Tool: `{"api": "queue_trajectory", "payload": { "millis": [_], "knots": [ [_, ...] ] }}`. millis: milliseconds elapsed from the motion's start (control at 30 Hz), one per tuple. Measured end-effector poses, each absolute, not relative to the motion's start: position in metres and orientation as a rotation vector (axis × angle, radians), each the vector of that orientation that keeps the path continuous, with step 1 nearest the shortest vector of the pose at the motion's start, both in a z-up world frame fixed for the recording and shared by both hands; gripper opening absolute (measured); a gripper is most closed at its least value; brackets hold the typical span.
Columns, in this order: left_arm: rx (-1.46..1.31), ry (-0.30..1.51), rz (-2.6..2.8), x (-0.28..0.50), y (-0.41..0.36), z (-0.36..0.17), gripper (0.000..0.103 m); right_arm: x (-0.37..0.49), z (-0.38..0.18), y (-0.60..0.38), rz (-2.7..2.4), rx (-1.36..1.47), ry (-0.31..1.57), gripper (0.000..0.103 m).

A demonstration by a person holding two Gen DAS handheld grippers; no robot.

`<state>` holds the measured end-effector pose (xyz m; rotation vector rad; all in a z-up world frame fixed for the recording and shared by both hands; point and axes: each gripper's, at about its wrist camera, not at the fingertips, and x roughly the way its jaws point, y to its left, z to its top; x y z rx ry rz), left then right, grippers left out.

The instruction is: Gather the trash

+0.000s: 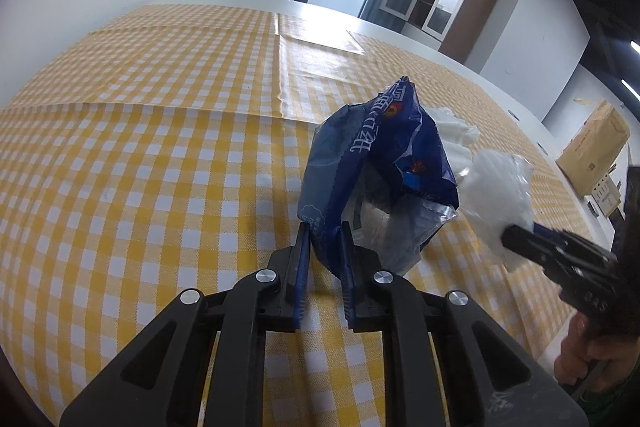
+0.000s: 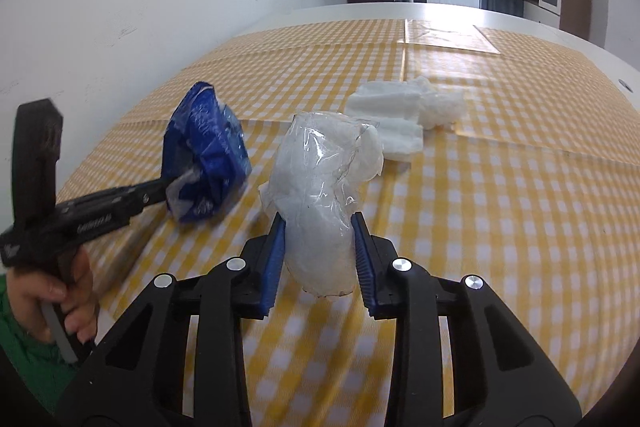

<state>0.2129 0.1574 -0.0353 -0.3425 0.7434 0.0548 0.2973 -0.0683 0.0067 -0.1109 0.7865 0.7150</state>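
Yellow-and-white checked cloth [image 1: 140, 155] covers the table, with a fold line running across it and a clear sheet lying flat at the far side. Near the middle, the left gripper [image 1: 326, 231] has its blue-padded fingers pinched on the lower edge of a crumpled blue wrapper [image 1: 380, 155], which stands up from the cloth with its printed top leaning toward the far side. In the right wrist view the same wrapper [image 2: 208, 155] shows at the left, held at the tip of the left gripper, and a hand [image 2: 66, 303] with a green sleeve grips that tool's handle at the near left edge.

Just to the right of the wrapper, the right gripper [image 2: 318, 223] is clamped on a crumpled clear plastic bag [image 2: 324, 187]; its pads press both sides of the bag's lower part, and the bag rises above the fingers. In the left wrist view this bag [image 1: 500, 195] sits at the right, beside the blue wrapper.

Farther back and to the right, a wad of white tissue [image 2: 404, 115] lies loose on the cloth, apart from both grippers. A cardboard box [image 1: 596, 151] stands off the table's far right edge.
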Motion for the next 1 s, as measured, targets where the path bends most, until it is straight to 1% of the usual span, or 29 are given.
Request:
{"api": "queue_trajectory", "payload": {
  "millis": [267,433,733,1000],
  "knots": [
    [-0.304,0.627,0.096,0.185,0.148,-0.022,0.012,0.269,0.009,-0.108,0.713,-0.091,0.756,0.028],
    [-0.327,0.604,0.073,0.157,0.131,-0.021,0.012,0.246,0.015,-0.124,0.717,-0.089,0.711,0.027],
    [-0.368,0.537,0.087,0.092,0.099,-0.003,0.012,0.196,0.019,-0.156,0.730,-0.087,0.660,0.027],
    [-0.313,0.521,0.021,0.047,0.057,-0.004,0.012,0.144,0.025,-0.193,0.707,-0.116,0.601,0.027]
  ]
}}
